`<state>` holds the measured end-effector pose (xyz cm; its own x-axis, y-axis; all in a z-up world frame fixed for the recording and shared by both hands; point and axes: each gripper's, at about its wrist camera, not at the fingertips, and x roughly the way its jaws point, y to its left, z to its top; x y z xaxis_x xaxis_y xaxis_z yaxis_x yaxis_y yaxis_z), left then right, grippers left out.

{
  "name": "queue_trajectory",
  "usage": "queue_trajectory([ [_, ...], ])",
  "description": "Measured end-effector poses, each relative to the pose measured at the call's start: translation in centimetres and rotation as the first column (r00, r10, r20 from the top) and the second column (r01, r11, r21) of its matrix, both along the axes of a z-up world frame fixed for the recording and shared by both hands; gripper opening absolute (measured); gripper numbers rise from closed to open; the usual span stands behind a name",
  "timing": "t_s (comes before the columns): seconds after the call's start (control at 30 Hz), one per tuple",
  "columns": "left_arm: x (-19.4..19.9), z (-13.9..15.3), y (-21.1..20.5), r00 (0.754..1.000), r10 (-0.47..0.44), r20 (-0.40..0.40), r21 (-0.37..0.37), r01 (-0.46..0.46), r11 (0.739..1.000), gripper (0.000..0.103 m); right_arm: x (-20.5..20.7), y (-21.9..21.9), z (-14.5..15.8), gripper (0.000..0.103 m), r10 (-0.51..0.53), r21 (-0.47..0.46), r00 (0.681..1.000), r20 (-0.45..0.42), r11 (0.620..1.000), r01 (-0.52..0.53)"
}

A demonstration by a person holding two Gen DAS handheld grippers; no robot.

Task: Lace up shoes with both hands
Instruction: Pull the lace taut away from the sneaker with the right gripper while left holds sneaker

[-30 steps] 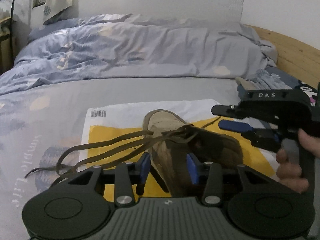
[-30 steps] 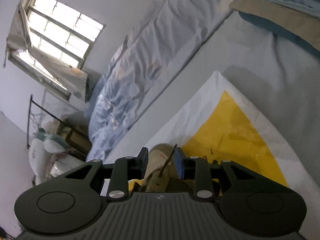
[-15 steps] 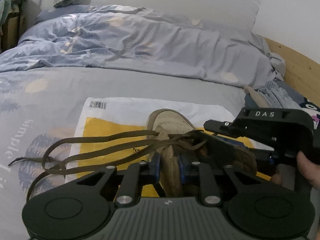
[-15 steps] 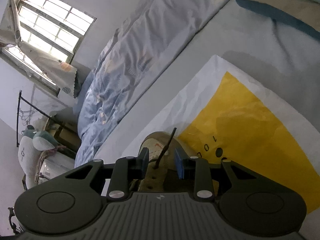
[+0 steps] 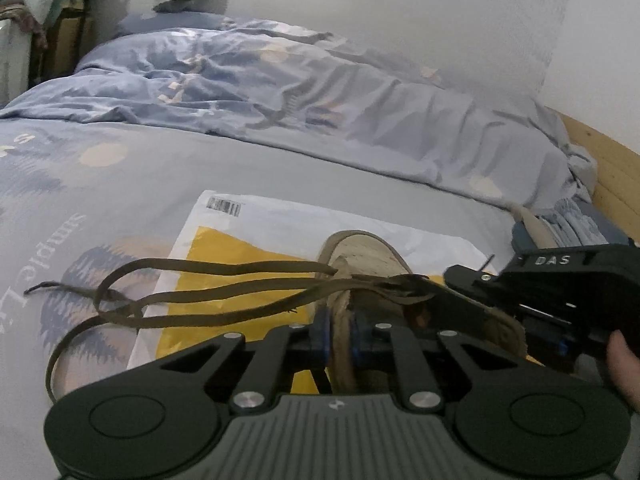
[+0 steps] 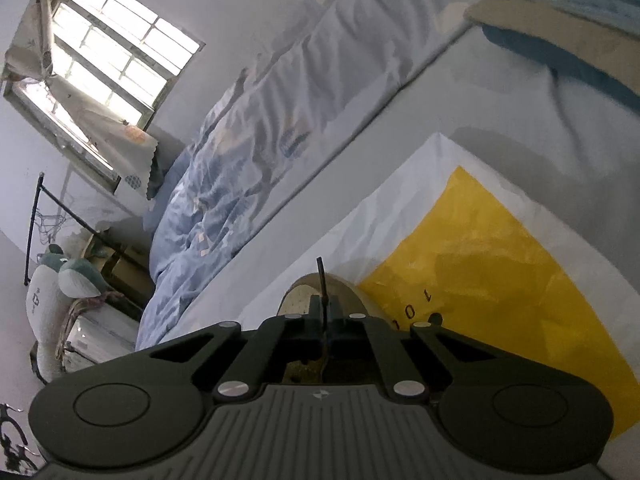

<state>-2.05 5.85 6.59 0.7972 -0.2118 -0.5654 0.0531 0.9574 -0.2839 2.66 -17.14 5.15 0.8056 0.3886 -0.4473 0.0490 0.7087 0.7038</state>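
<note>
Roughly centred on the bed (image 5: 248, 168), a tan suede-like shoe (image 5: 372, 252) lies on a yellow-and-white plastic mailer bag (image 5: 280, 220), toe pointing away toward the rumpled blue duvet (image 5: 280, 92). Bed sheet is smooth grey-blue with printed motifs; the mailer is crinkled, glossy, with a barcode label at its far left corner. Wooden bed frame (image 5: 608, 168) runs along the right edge, folded clothes (image 5: 568, 224) just beside it. Open sheet on the shoe's left, where the flat olive-brown laces (image 5: 208, 292) trail off the bag in long loose loops.

Left gripper (image 5: 340, 338): jaws have just been closing, now narrow, blue pads pressed on the shoe's upper edge. Right gripper (image 6: 325, 322): jaws have just closed fully, pinching a thin dark lace end (image 6: 321, 276) that sticks up past the fingertips. From the left wrist view, the right gripper sits at the shoe's right side, a hand (image 5: 622, 364) on its handle. Window (image 6: 108, 76) with a curtain at far left.
</note>
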Motion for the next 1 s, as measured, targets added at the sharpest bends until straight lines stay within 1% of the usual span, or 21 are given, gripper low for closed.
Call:
queue_trajectory([
  [0.13, -0.3, -0.2, -0.2, 0.999, 0.048, 0.013, -0.015, -0.048, 0.999, 0.009, -0.5, -0.8, 0.6, 0.001, -0.031, -0.03, 0.999, 0.024, 0.999, 0.032],
  [0.23, -0.3, -0.1, -0.6, 0.998, 0.058, 0.024, 0.0, -0.058, 0.998, 0.009, -1.0, -1.9, 1.2, 0.001, -0.062, -0.038, 0.997, 0.045, 0.997, 0.064],
  [0.4, -0.1, -0.1, -0.5, 0.997, 0.07, 0.017, -0.017, -0.07, 0.997, 0.009, -2.4, -4.2, 2.6, 0.001, -0.122, -0.068, 0.988, 0.09, 0.989, 0.128],
  [0.63, 0.0, -0.3, -0.7, 0.996, 0.08, 0.025, -0.021, -0.08, 0.997, 0.009, -4.3, -9.1, 4.8, 0.001, -0.251, -0.104, 0.956, 0.151, 0.958, 0.268],
  [0.8, 0.2, -0.4, -0.7, 0.996, 0.083, 0.024, -0.024, -0.082, 0.996, 0.009, -5.4, -11.1, 5.8, 0.001, -0.289, -0.148, 0.939, 0.187, 0.936, 0.318],
  [1.0, 0.2, -0.5, -0.5, 0.996, 0.088, 0.025, -0.033, -0.087, 0.996, 0.009, -6.6, -13.7, 6.8, 0.001, -0.351, -0.19, 0.911, 0.216, 0.9, 0.391],
])
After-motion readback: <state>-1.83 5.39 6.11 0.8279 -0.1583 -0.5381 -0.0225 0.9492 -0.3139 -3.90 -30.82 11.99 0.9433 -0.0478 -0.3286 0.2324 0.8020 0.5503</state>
